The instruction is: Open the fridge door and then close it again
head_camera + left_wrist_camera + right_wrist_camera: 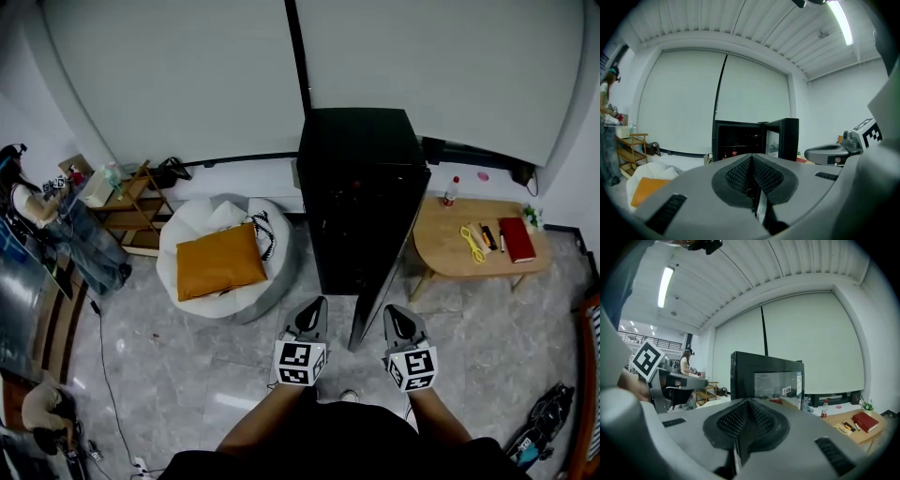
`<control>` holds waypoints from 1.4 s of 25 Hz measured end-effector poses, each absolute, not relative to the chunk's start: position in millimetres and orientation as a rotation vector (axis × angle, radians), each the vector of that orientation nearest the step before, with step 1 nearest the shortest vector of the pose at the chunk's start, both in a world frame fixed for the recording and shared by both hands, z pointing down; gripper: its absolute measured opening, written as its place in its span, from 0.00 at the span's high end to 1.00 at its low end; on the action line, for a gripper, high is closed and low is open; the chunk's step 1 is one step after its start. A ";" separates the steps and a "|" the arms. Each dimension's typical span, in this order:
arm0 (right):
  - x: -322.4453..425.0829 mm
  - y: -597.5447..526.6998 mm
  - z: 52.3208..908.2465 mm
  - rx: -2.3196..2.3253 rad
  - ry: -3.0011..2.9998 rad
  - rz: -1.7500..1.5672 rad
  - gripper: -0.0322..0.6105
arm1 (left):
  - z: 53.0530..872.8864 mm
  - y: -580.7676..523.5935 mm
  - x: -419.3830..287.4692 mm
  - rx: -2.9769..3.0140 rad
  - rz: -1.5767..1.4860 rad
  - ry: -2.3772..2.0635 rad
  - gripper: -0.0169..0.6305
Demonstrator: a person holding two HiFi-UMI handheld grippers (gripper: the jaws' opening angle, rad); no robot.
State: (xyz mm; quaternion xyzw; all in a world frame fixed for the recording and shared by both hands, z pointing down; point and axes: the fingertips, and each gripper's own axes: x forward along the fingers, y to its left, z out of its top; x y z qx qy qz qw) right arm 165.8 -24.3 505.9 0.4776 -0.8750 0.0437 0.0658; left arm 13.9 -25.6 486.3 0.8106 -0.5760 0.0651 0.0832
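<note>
- The tall black fridge (361, 178) stands against the pale back wall. Its glass-fronted door (389, 262) is swung wide open towards the person.
- The door's free edge comes out over the grey marble floor (187, 375) and ends between the two grippers, just ahead of them.
- Left of the fridge, a white beanbag with an orange cushion (220, 258) sits close by. A strip of bare floor runs between it and the door.
- Right of the door, a rounded light wooden table (450, 253) stands near, with a red book (516, 239) lying on it.
- The left gripper (316, 306) is on the side of the open cabinet. Its view looks straight into the dark shelves, and its jaws are pressed together with nothing between them.
- The right gripper (395, 311) is on the door's outer side. Its view faces the glass pane and its stickers, and its ribbed pads (740, 420) meet with nothing held.
- Neither gripper touches the door; both hang a little short of its edge.
</note>
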 end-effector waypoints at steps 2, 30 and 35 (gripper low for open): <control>166.1 -25.6 507.5 1.439 -2.638 0.139 0.92 | 488.8 -25.9 13.8 2.419 0.196 -1.713 0.94; 127.8 -51.4 518.6 1.377 -2.638 0.178 0.92 | 518.3 -45.4 -10.3 2.380 0.207 -1.681 0.94; 114.9 -58.5 517.6 1.367 -2.634 0.173 0.92 | 513.0 -47.3 -28.8 2.355 0.207 -1.711 0.94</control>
